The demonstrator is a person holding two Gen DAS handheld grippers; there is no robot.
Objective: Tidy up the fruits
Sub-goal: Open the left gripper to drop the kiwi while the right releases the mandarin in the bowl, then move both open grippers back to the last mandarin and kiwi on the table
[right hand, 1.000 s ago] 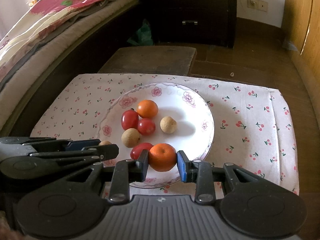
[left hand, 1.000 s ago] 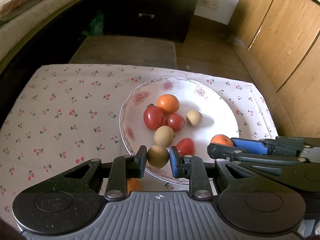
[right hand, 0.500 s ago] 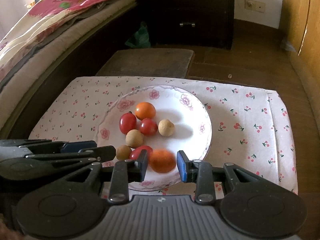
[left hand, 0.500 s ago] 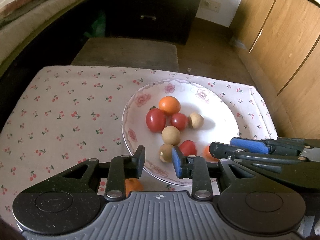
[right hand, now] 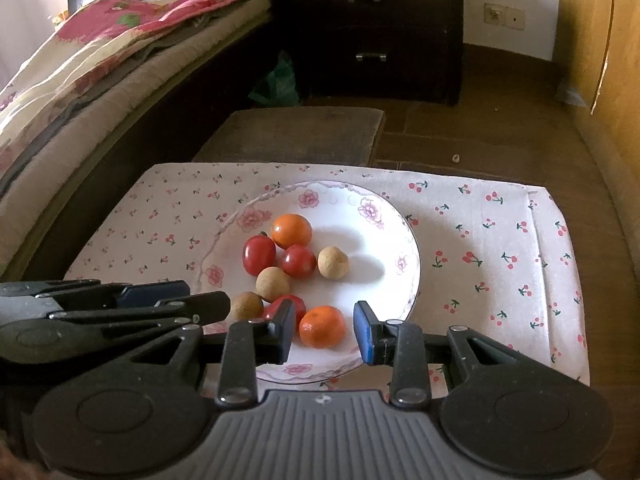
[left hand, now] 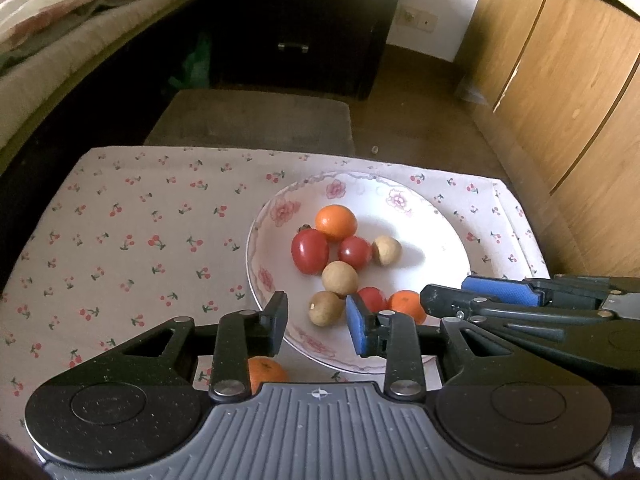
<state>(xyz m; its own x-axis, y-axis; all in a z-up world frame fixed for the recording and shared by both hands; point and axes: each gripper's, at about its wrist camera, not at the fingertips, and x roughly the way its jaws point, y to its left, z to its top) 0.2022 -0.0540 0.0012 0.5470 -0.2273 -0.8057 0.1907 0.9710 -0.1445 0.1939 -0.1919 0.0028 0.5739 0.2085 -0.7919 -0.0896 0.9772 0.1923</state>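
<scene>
A white flowered plate (left hand: 436, 240) (right hand: 392, 248) holds several fruits: oranges, red tomatoes and brown longans. My left gripper (left hand: 318, 320) is open, raised over the plate's near rim, with a longan (left hand: 326, 308) lying on the plate below it. My right gripper (right hand: 325, 330) is open over an orange (right hand: 322, 327) resting on the plate. Another orange (left hand: 264, 374) lies on the cloth near the plate, partly hidden under my left gripper.
The plate sits on a cherry-print cloth (left hand: 120, 248) over a low table. A bed (right hand: 80, 72) runs along the left, a dark drawer unit (right hand: 372, 28) stands behind, and wooden cabinets (left hand: 560, 80) are on the right. A brown mat (left hand: 256, 120) lies beyond the table.
Both grippers opened. The left one let the longan go and the right one let the orange go onto the plate's near side. Both grippers have drawn back and up.
</scene>
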